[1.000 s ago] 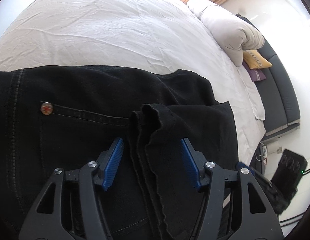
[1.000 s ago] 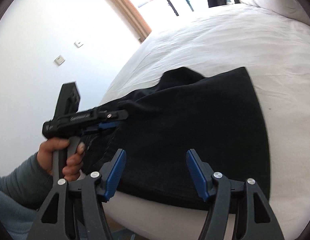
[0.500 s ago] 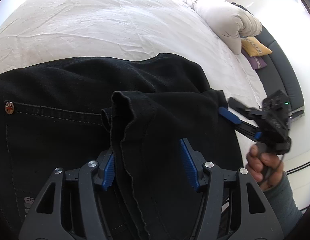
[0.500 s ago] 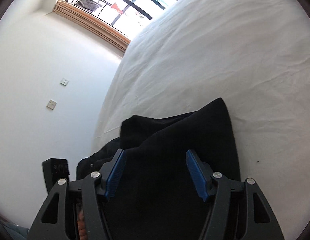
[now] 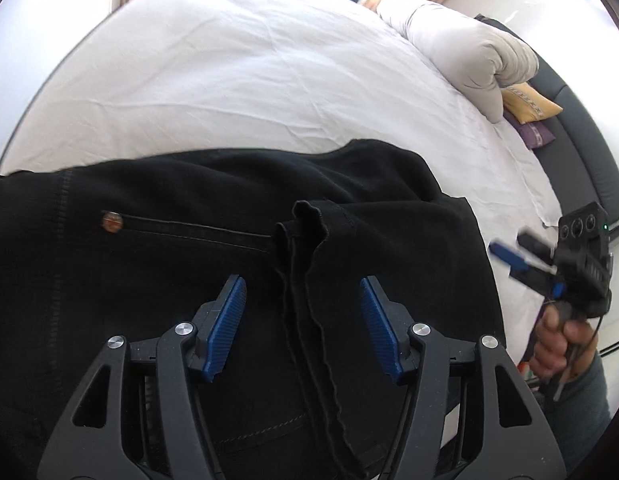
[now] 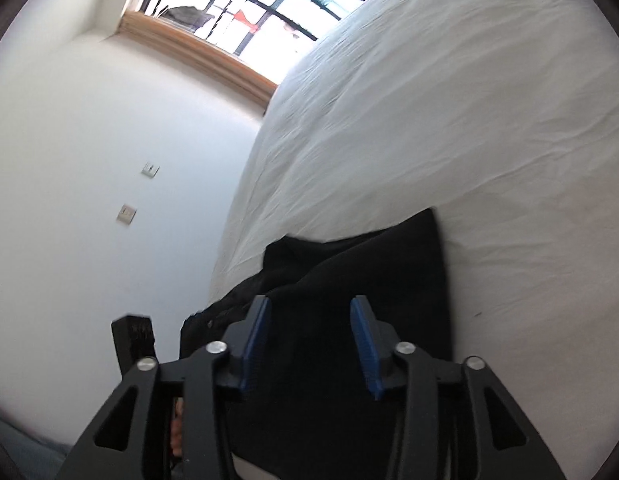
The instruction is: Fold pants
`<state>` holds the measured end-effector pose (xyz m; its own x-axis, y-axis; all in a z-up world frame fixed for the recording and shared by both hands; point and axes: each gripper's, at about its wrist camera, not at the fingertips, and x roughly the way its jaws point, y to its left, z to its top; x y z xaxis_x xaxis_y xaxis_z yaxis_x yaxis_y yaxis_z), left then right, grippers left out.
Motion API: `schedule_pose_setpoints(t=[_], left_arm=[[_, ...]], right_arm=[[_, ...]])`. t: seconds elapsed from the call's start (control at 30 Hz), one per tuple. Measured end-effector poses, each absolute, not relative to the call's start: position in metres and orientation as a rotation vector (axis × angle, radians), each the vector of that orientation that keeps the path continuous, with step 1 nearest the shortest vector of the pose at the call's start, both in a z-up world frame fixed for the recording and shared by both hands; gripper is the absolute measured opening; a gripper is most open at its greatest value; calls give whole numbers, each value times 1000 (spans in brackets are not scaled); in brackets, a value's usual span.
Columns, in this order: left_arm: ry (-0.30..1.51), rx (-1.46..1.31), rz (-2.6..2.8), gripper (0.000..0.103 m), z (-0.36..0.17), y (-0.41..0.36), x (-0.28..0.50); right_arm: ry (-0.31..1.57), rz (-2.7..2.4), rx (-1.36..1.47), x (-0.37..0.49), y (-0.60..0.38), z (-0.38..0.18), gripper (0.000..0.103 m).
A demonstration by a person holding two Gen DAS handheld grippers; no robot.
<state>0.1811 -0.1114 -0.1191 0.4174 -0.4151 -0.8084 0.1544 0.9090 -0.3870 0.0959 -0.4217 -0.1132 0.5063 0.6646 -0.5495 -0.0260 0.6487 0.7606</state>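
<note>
Left wrist view: black pants [image 5: 237,264] lie folded on the bed [image 5: 245,80]. Left gripper [image 5: 301,316] jaws gape wide, empty, straddling a hem ridge. Right gripper [image 6: 309,340] also open, seemingly empty. Soft, floppy denim; pinch the layered hem edge.

Pants [image 5: 213,240] lie across the near edge of the bed [image 5: 237,80], a folded leg end [image 5: 309,236] resting on top of them before the left hand-held gripper [image 5: 301,336]. The right hand-held gripper [image 5: 521,258] is at the pants' right, beside the bed edge. A duvet roll [image 5: 461,48] lies at the bed's far right corner, two cushions [image 5: 529,114] just beside it.
</note>
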Motion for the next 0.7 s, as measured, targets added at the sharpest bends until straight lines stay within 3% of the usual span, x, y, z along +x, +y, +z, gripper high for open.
schedule_pose_setpoints(t=[0.07,0.13,0.17,0.27,0.43,0.57,0.7], left_arm=[[1025,-232,-365,57,-110,-115,171],[983,-186,-410,57,-103,-129,160],[980,-179,-451,57,-103,-138,155],[1002,-111,-525,57,-114,-171,147],[1018,-58,-585,57,-125,-185,136],[1031,-44,-598,57,-133,-187,132],[1019,26,-609,57,-137,-187,122]], right_arm=[[1075,516,670,89,-397,-128,60],[1179,525,641,74,-389,-159,54],[1131,527,665,65,-396,-162,49],[1130,533,783,41,-415,-164,49],[1179,652,712,26,-420,-141,50],[1035,690,761,72,-433,-114,64],[1067,688,774,139,-433,-136,65]])
